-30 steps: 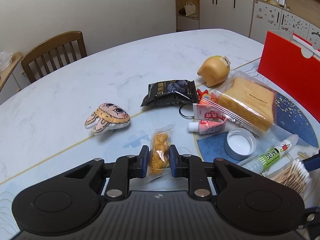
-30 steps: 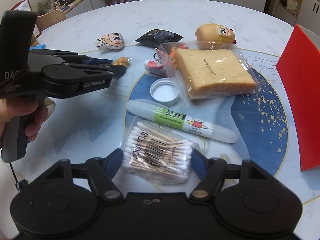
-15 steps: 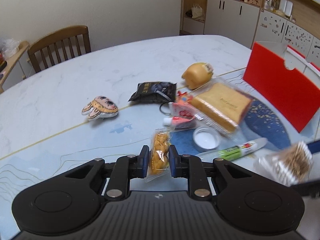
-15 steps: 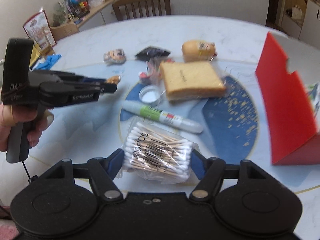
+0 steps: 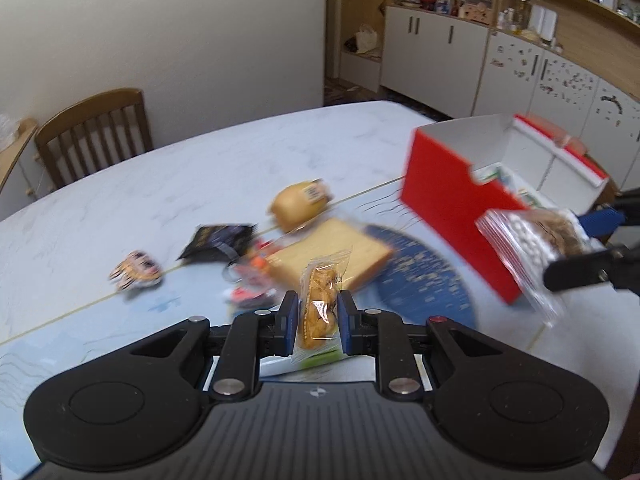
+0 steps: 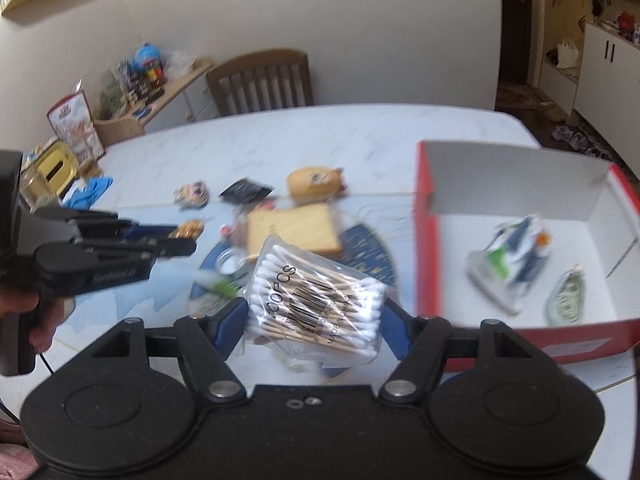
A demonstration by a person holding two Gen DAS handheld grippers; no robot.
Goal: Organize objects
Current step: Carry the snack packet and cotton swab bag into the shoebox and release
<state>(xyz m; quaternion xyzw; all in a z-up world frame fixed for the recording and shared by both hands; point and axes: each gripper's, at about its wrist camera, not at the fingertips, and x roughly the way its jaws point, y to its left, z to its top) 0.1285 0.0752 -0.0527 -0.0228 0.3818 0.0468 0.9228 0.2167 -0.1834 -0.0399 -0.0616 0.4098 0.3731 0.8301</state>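
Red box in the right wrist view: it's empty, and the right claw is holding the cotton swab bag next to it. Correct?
Not quite. The red box is not empty: the right wrist view shows at least two small packets lying on its white floor. The rest holds: the right claw is shut on the cotton swab bag, just left of the box.

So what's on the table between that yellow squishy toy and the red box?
Nothing. In the right wrist view, only bare marble table lies between the yellow toy and the red box.
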